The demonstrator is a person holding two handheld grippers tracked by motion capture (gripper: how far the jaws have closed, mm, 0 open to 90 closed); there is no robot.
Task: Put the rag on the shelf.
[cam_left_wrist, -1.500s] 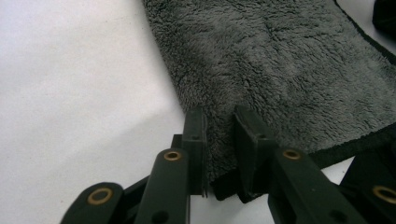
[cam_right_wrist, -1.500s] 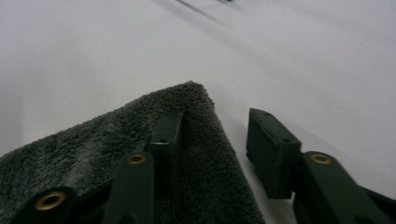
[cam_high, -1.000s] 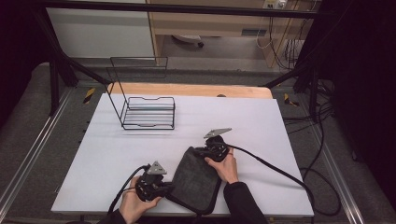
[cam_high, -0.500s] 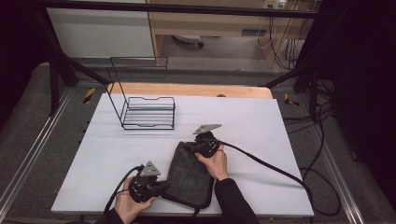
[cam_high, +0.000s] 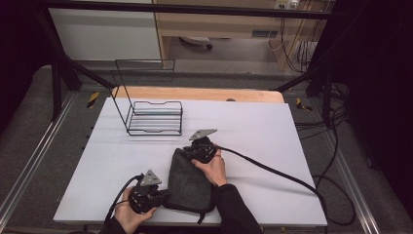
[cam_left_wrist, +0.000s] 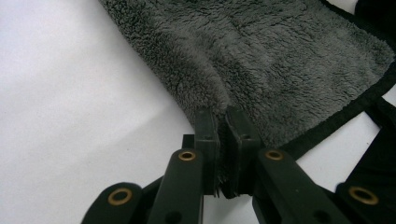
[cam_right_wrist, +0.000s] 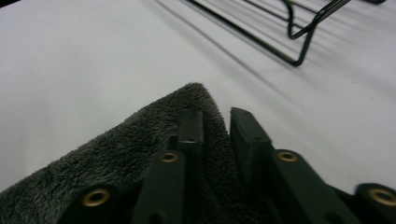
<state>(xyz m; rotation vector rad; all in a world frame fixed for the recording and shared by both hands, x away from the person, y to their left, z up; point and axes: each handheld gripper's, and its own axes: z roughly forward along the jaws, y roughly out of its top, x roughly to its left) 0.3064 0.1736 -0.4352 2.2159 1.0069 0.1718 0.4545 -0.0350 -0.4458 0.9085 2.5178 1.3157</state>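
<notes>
Dark grey fleece towel (cam_high: 189,179) lies on white table (cam_high: 272,131), near edge; left gripper (cam_left_wrist: 222,122) pinches its edge tight, right gripper (cam_right_wrist: 215,122) jaws narrowly parted around far corner, grip unclear; wire rack (cam_high: 153,116) well apart

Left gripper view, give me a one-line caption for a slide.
Left gripper shut on the edge of a dark grey fleece cloth lying on the white table.

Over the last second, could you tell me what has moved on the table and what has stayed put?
The right gripper has carried its corner of the grey towel away from the person, toward the wire rack, stretching the towel longer. The left gripper stays clamped on the near edge; the rack has not moved.
</notes>
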